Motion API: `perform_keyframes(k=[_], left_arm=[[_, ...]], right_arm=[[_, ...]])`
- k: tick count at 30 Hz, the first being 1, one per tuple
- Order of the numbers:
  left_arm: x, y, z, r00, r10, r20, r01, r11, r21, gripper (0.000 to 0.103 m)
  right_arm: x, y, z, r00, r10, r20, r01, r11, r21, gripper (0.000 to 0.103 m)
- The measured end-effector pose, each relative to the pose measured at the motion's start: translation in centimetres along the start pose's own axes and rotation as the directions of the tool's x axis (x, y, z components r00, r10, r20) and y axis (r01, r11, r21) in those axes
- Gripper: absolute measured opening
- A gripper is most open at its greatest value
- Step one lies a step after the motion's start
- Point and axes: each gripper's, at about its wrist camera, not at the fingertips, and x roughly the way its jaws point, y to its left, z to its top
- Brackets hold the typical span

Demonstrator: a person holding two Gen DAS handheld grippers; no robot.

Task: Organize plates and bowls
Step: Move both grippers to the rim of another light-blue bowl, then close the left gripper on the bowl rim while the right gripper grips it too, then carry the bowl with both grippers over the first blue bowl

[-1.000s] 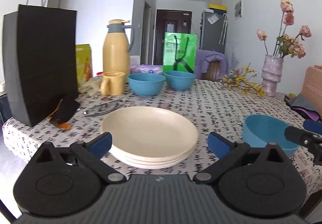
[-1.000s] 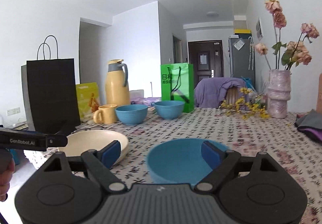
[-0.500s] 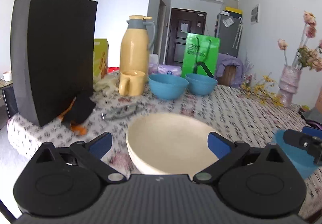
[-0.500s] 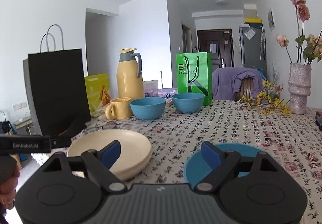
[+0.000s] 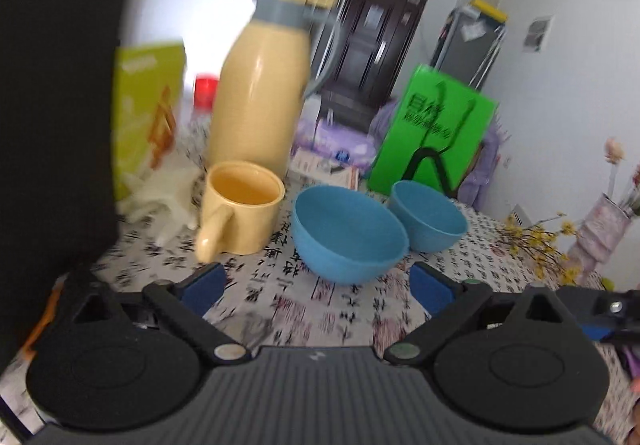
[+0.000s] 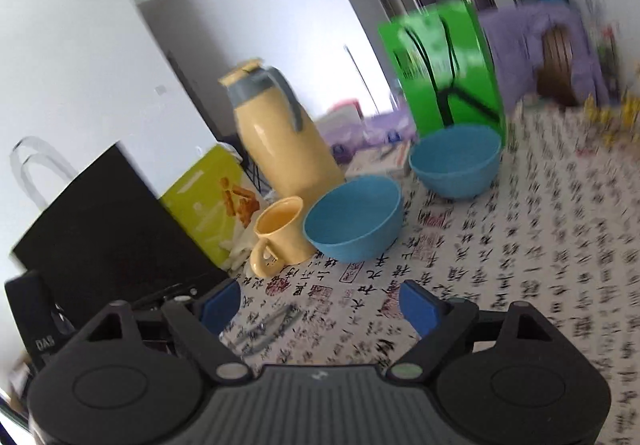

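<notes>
Bowls sit side by side on the patterned tablecloth (image 5: 340,309) — the nearer blue bowl (image 5: 348,237) just right of a yellow mug (image 5: 240,207), the farther blue bowl (image 5: 426,215) close behind it, in front of a green bag (image 5: 432,137). A yellow thermos (image 5: 260,101) stands behind the mug, with a black bag (image 5: 52,105) at the left edge. Both frames are blurred. The left gripper (image 5: 316,287) hangs over the cloth just short of the nearer bowl, jaws spread wide and holding nothing. The right gripper (image 6: 318,305) — also spread and empty — faces the same two bowls from further back.
</notes>
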Motion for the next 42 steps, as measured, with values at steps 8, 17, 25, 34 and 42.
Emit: perform_keyframes(k=[8,17,25,34,42], left_arm=[[12.1,0.9,3.4,0.984,0.055,-0.171,-0.066,0.996,-0.065,0.058],[16.7,1.1,2.9,0.972,0.078,-0.221,-0.091,0.994,-0.053,0.020],[13.8,0.0,2.9,0.973,0.088,-0.213,-0.093,0.996,-0.012,0.014],[3.5,-2.2,0.7,0.986,0.086,-0.142,-0.084,0.996,0.024,0.014],[-8.1,-3.1,-3.9,0.993,0.082,-0.082,-0.080,0.996,0.036,0.015]], right_arm=[[14.5,-4.2,7.2,0.984,-0.136,-0.118,0.153,0.976,0.154,0.067],[20.2,-6.5,7.3,0.971,-0.163,-0.176,0.190,0.971,0.145,0.021],[17.9,-5.7,6.9,0.968,-0.167,-0.186,0.189,0.976,0.111,0.014],[9.1,-1.9,3.3,0.979,-0.137,-0.150,0.148,0.987,0.062,0.014],[0.0,1.4,-3.4,0.985,-0.090,-0.145,0.093,0.995,0.016,0.015]])
